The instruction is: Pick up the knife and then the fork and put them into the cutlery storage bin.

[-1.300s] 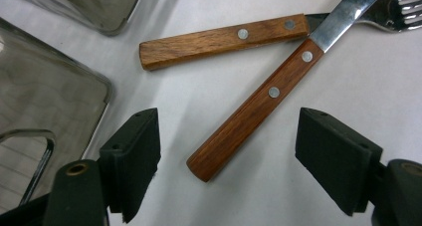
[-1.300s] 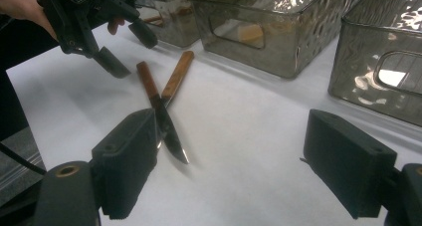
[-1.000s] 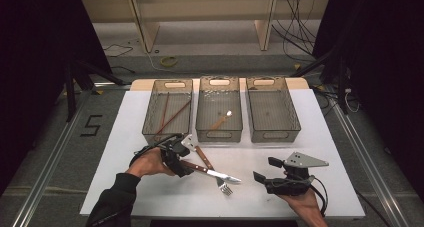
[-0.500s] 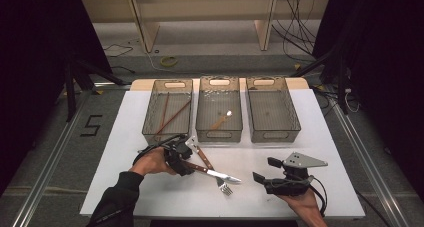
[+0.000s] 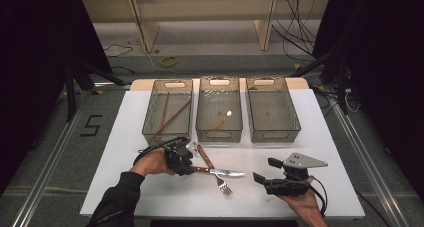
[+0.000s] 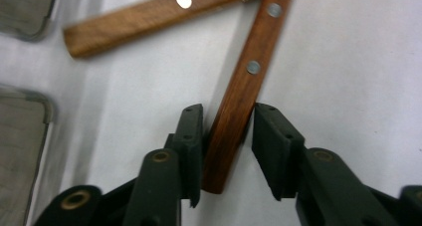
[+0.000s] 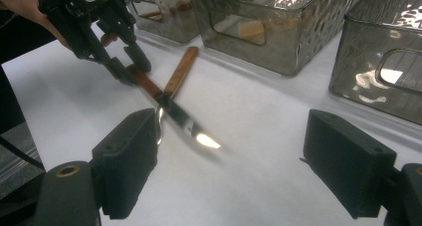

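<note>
Left gripper closing on knife handle; right gripper idle.

The left gripper [image 6: 229, 136] straddles the wooden handle of the knife [image 5: 220, 171]; its jaws have just been closing, one pad touching, the other just clear. The knife lies on the white table [image 5: 310, 137], crossing a fork [image 5: 212, 167]. The right gripper [image 7: 229, 171] stands wide, holding nothing.
</note>
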Tool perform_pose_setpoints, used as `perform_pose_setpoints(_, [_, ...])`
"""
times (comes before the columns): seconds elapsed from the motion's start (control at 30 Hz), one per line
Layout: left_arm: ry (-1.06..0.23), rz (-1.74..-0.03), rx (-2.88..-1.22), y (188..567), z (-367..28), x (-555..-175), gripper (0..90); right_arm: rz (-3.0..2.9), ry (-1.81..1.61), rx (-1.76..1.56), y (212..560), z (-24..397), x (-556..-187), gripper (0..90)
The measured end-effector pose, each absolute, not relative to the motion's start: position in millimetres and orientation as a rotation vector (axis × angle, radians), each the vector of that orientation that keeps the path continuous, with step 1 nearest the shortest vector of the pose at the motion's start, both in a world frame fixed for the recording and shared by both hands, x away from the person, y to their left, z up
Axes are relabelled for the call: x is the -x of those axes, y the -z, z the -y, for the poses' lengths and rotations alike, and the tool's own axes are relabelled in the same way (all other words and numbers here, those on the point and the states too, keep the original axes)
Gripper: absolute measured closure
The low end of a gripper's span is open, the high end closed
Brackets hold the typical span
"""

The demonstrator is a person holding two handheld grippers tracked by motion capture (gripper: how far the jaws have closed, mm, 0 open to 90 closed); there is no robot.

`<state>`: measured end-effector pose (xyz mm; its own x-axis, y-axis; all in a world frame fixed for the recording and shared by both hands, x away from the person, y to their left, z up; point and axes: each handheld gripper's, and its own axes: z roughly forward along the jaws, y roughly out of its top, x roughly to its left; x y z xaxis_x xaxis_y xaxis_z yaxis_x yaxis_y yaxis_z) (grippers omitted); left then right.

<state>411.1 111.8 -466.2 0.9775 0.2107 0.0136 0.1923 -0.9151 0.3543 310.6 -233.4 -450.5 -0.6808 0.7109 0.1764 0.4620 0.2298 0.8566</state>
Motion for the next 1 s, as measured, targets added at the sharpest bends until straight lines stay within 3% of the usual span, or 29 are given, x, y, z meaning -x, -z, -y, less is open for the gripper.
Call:
perform_pose_setpoints(0.3, [-0.052, -0.205, -2.785, 465.5, -110.5, -406.9, 73.7, -2.252, -1.431, -1.1, 450.3, 233.8, -310.5, 22.4])
perform_pose_setpoints(1.0, [-0.074, -0.146, -2.723, 449.0, -104.1, -395.8, 75.1, -2.256, -1.46, -1.064, 442.4, 227.6, -313.0, 22.3])
